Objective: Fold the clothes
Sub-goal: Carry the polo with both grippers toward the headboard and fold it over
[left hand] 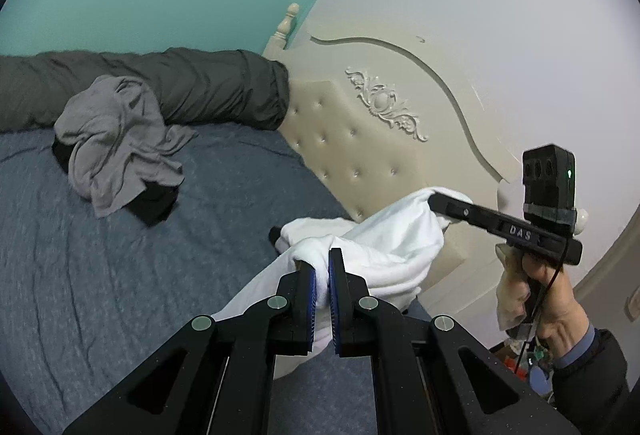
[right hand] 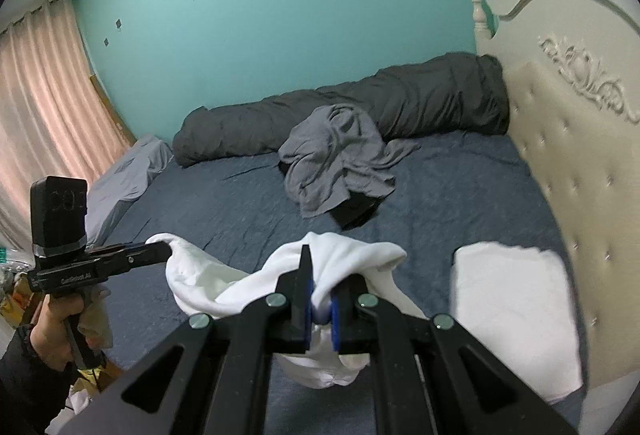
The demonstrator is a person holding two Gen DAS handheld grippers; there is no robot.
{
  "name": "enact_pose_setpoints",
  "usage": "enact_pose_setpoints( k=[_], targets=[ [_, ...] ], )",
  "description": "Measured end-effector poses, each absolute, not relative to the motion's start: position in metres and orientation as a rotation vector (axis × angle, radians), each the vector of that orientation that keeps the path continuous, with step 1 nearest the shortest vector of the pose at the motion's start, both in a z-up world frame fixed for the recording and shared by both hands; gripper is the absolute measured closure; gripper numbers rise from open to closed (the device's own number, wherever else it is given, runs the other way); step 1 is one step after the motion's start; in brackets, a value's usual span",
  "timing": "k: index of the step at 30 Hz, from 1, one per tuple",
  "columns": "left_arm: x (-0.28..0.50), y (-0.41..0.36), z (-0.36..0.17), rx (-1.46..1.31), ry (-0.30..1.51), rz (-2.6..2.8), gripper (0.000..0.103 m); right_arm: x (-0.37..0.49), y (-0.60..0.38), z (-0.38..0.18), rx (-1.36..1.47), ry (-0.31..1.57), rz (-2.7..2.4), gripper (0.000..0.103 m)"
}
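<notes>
Both claws pinch one white garment [right hand: 208, 287] and hold it up over the blue bed [right hand: 240, 203]. The left gripper [left hand: 322, 267] squeezes a bunched fold. The right gripper [right hand: 320, 275] squeezes another part. A folded white cloth [right hand: 512, 299] lies by the headboard [right hand: 560, 155]. A gray shirt [right hand: 336, 159] sits crumpled farther back.
</notes>
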State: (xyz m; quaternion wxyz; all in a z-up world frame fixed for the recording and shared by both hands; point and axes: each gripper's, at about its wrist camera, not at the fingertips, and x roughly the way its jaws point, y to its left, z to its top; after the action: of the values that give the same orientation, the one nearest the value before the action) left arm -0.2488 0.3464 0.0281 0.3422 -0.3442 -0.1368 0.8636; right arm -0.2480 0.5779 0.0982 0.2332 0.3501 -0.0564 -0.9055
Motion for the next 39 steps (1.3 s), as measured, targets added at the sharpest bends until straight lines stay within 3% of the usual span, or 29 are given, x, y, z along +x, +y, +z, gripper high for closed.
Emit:
enact_pose_setpoints(
  k=[27, 32, 39],
  targets=[
    [-0.436, 0.553, 0.072, -0.856, -0.213, 2.236, 0.097, -0.429, 0.753, 0.146, 0.861, -0.108, -2.782, 0.097],
    [-0.453, 0.594, 0.056, -0.846, -0.167, 2.235, 0.097, -0.46, 0.783, 0.144, 0.828, -0.056, -2.873, 0.097],
    [-0.415, 0.637, -0.02, -0.95, -0.095, 2.122, 0.097, -0.455, 0.804, 0.084, 0.908, 0.027, -2.865, 0.097]
  ],
)
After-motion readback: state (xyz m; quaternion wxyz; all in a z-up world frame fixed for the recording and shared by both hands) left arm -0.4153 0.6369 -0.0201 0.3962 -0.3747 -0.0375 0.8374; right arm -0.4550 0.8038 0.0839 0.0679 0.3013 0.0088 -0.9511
